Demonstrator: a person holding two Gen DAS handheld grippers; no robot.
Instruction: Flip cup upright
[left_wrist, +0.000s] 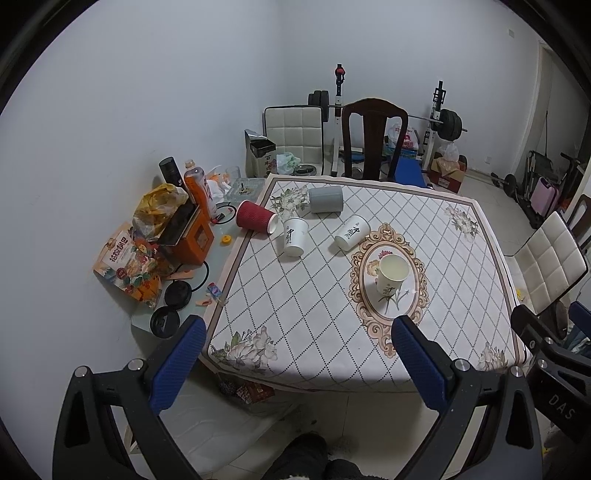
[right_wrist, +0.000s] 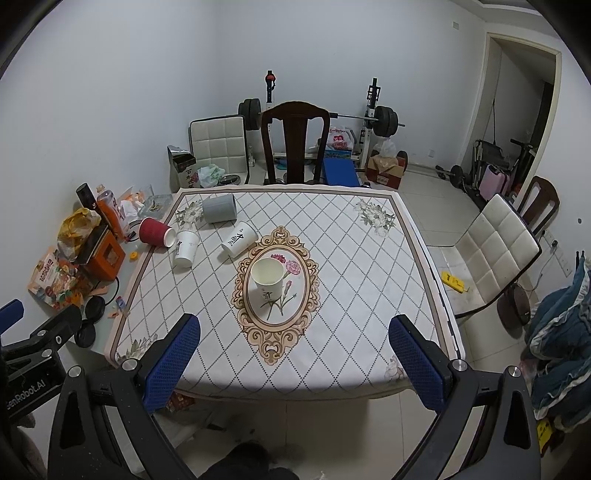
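A white paper cup (right_wrist: 266, 275) stands upright, mouth open to the ceiling, on the oval floral medallion at the middle of the table (right_wrist: 369, 295). It looks empty. Being thin paper, it is probably very light and easily crushed or knocked over, so a gentle squeeze across the side wall, midway up, would likely suit it best.

Toward the far left corner, four more cups lie on their sides: two white paper cups, one (right_wrist: 238, 238) nearer the centre and one (right_wrist: 185, 248) beside a red ribbed cup (right_wrist: 156, 231) at the table's left edge, and a grey cup (right_wrist: 219, 208) behind them. These seem to be the ones yet to be turned up.

The left gripper (left_wrist: 299, 363) and the right gripper (right_wrist: 295, 362) hang over the near edge of the table, well apart from every cup. Both have their blue-padded fingers spread wide and hold nothing.

Left of the table, snack bags, an orange box (right_wrist: 107, 258) and bottles crowd a side surface. Chairs and a barbell rack stand behind.
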